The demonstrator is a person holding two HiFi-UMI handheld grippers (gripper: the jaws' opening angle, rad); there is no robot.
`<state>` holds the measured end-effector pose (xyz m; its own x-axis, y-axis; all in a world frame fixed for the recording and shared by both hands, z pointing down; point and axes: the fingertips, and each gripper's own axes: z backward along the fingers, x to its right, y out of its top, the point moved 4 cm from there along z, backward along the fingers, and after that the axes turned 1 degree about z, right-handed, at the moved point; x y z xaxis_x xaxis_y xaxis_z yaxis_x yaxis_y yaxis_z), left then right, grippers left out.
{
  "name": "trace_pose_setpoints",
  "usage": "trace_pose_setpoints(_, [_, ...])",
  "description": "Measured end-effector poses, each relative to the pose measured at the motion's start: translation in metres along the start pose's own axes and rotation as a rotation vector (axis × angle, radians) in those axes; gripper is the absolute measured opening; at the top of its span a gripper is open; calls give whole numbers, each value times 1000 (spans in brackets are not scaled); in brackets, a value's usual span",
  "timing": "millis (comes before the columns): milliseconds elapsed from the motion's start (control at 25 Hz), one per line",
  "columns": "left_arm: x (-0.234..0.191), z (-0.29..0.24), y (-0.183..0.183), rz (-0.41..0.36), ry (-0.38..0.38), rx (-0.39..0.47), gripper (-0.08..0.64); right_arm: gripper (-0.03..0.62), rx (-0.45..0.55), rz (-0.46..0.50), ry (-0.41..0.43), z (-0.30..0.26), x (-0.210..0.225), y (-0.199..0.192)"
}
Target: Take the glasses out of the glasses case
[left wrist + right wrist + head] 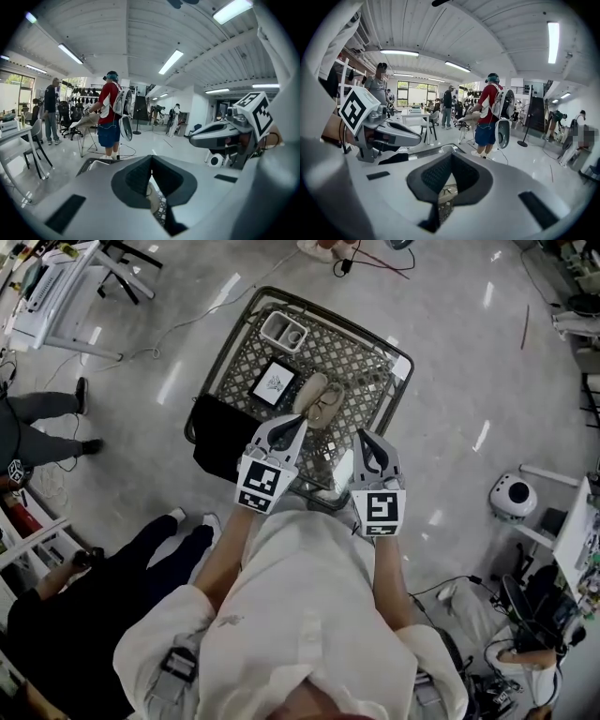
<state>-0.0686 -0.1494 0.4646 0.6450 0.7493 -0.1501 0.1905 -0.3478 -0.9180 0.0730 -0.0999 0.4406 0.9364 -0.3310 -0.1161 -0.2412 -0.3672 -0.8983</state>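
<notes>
Directly ahead of the person stands a metal mesh bench [367, 367], with a black cloth [220, 432] draped over its near left corner. A white tray [284, 331] sits at the far left and a black-framed card [274, 382] lies nearer.

The beige glasses case [319, 397] lies near the bench's middle, just right of the card. Its long axis runs diagonally, from near-left to far-right in the head view. It looks to be two halves side by side, and I cannot tell whether the glasses are inside.

The case sits just beyond the tips of the left claw [298, 421], slightly to their right. It is farther off and to the left of the right claw [362, 434]. Neither claw touches it.

Both forearms reach forward, roughly parallel, and the claws point ahead and somewhat downward over the bench's near edge. Each claw's jaws are closed tip to tip, with nothing between them.
</notes>
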Motion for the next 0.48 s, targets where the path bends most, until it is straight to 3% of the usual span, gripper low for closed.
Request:
trace_pose_setpoints(200, [-2, -16, -20, 2, -15, -58, 12, 6, -45, -10, 31, -20, -9, -20])
trace_pose_setpoints(480, [-4, -39, -43, 5, 37, -125, 14, 6, -88, -31, 103, -41, -1, -49])
